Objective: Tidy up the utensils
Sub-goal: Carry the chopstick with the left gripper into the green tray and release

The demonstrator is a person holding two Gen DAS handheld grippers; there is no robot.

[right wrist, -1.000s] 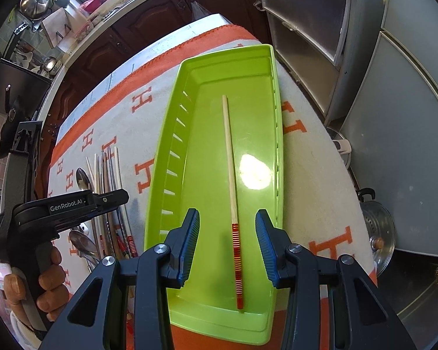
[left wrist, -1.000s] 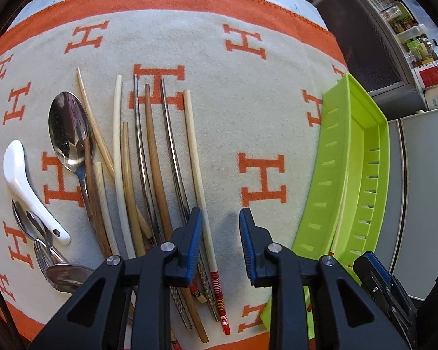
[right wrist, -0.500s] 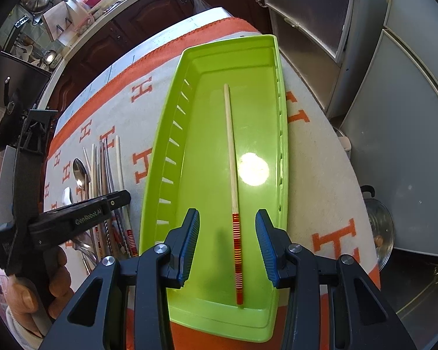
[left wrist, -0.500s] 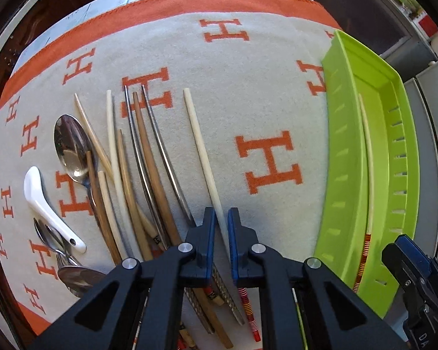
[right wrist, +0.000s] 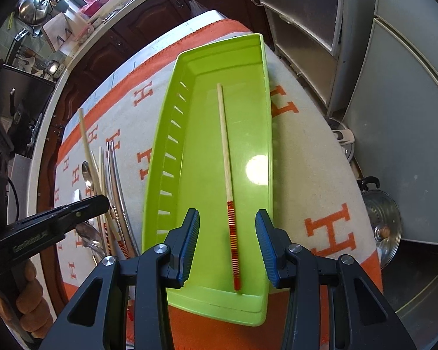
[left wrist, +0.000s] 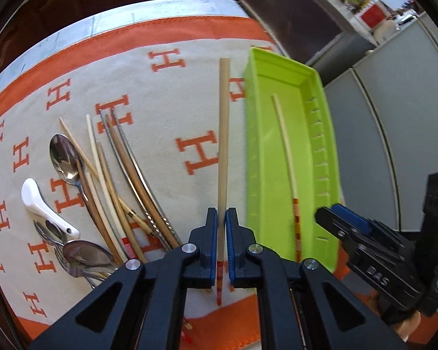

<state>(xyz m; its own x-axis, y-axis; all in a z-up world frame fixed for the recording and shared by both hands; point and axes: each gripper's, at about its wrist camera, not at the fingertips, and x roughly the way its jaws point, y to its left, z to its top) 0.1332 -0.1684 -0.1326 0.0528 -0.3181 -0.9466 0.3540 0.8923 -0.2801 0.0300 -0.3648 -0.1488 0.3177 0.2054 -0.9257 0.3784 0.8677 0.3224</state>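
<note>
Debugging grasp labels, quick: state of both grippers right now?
Left gripper: shut on a chopstick.
Right gripper: open, holding nothing, over the green tray.

Each of the 2 fisheye views looks steeply down along its own jaws, from fairly close above the worktop. The left wrist view faces the pile of utensils (left wrist: 108,192), with the green tray (left wrist: 254,151) at its right. The right wrist view sits over that tray (right wrist: 163,160), the pile (right wrist: 108,175) at its left. Both share the tray, the patterned cloth (left wrist: 166,93) and the pile.
</note>
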